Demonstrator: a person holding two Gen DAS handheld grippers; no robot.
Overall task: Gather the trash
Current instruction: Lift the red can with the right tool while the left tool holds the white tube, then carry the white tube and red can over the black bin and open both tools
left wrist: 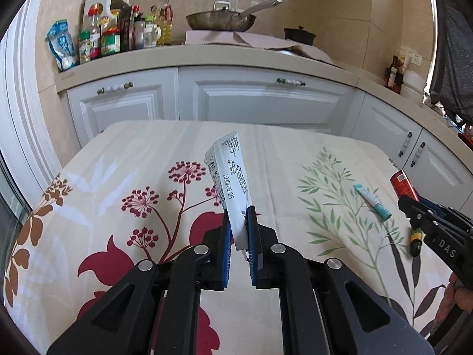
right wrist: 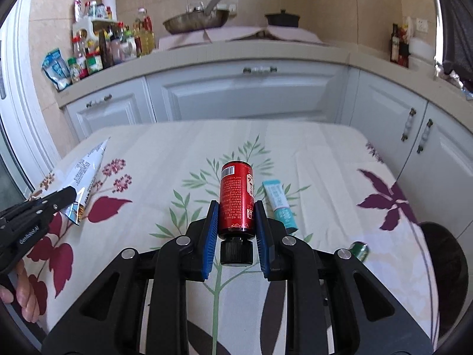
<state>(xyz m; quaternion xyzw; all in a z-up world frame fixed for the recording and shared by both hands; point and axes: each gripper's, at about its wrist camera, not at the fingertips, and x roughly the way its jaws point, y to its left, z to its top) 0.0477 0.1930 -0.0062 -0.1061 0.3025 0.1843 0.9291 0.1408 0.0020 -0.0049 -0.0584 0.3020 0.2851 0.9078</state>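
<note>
My left gripper [left wrist: 239,211] is shut on a white printed wrapper [left wrist: 229,171], held upright above the floral tablecloth [left wrist: 118,183]. The wrapper also shows at the left of the right wrist view [right wrist: 85,168], in the left gripper [right wrist: 69,193]. My right gripper [right wrist: 236,204] is shut on a red tube with a black cap [right wrist: 236,198], held above the cloth. The red tube also shows in the left wrist view [left wrist: 402,184], at the right edge in the right gripper [left wrist: 409,202]. A teal-and-white tube [right wrist: 279,202] lies on the cloth just right of the red tube; it also shows in the left wrist view [left wrist: 373,198].
A small green-and-yellow object [right wrist: 359,250] lies on the cloth near the right gripper, also seen in the left wrist view [left wrist: 415,241]. A dark round bin [right wrist: 449,272] sits past the table's right edge. Behind the table are white cabinets [left wrist: 260,97] and a counter with bottles [left wrist: 118,29] and a pan [left wrist: 221,19].
</note>
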